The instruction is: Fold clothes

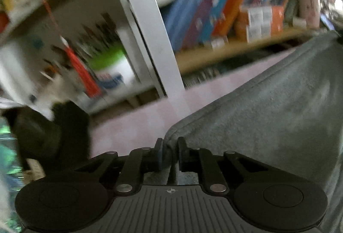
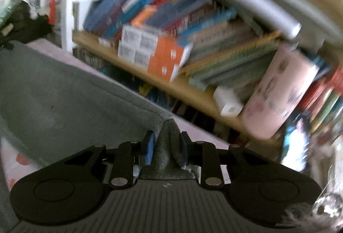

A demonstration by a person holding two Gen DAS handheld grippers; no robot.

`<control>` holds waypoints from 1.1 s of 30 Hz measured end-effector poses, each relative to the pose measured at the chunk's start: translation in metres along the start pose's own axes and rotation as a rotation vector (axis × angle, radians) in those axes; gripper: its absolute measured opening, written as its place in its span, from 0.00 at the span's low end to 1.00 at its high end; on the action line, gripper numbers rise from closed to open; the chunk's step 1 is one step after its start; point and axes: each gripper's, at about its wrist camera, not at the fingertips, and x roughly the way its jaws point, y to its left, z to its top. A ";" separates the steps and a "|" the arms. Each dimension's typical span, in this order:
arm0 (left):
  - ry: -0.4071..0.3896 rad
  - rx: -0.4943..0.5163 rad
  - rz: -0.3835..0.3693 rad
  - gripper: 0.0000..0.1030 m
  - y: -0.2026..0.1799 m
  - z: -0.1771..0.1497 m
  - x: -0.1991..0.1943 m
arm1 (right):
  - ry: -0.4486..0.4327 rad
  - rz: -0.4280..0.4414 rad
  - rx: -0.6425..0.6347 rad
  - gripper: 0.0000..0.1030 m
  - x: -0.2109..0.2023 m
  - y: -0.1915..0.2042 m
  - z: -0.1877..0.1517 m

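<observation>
A grey-green garment (image 1: 268, 113) is stretched taut between my two grippers, lifted above a pale pink surface (image 1: 137, 128). My left gripper (image 1: 170, 147) is shut on its left corner, and the cloth spreads away to the right. My right gripper (image 2: 167, 143) is shut on the other corner, a bunched fold of the garment (image 2: 64, 83) standing between the fingers, and the cloth spreads away to the left. Both views are motion-blurred.
A wooden bookshelf (image 2: 171, 83) packed with books, an orange box (image 2: 163, 57) and a pink container (image 2: 278, 93) stands close behind. A white upright post (image 1: 150, 25) and a dark object (image 1: 53, 132) are at the left.
</observation>
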 end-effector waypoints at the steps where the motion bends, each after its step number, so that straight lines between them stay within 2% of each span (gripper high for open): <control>1: -0.028 -0.002 0.017 0.12 -0.001 0.001 -0.011 | -0.027 -0.017 -0.017 0.23 -0.009 0.003 0.002; 5: -0.162 -0.023 0.036 0.12 -0.006 0.000 -0.060 | -0.136 -0.080 -0.058 0.23 -0.060 0.013 -0.008; 11: -0.258 0.018 0.052 0.12 -0.035 -0.023 -0.124 | -0.255 -0.163 -0.197 0.23 -0.131 0.039 -0.047; 13: -0.285 -0.013 0.012 0.12 -0.044 -0.039 -0.146 | -0.271 -0.170 -0.242 0.23 -0.153 0.051 -0.064; 16: -0.308 -0.083 -0.055 0.13 -0.055 -0.068 -0.172 | -0.230 -0.115 -0.283 0.23 -0.177 0.065 -0.094; 19: -0.305 -0.131 -0.081 0.13 -0.065 -0.098 -0.190 | -0.187 -0.060 -0.324 0.25 -0.201 0.079 -0.124; 22: -0.277 -0.155 -0.097 0.20 -0.077 -0.127 -0.201 | -0.121 -0.018 -0.371 0.27 -0.217 0.093 -0.148; 25: -0.230 -0.178 -0.116 0.36 -0.087 -0.152 -0.205 | -0.034 0.023 -0.336 0.35 -0.220 0.098 -0.164; 27: -0.203 -0.200 -0.109 0.55 -0.092 -0.164 -0.207 | 0.024 0.050 -0.312 0.38 -0.222 0.101 -0.175; 29: -0.195 -0.246 -0.111 0.60 -0.094 -0.175 -0.210 | 0.040 0.061 -0.257 0.39 -0.226 0.101 -0.178; 33: -0.215 -0.398 -0.122 0.67 -0.088 -0.192 -0.223 | 0.072 0.082 -0.147 0.41 -0.233 0.101 -0.184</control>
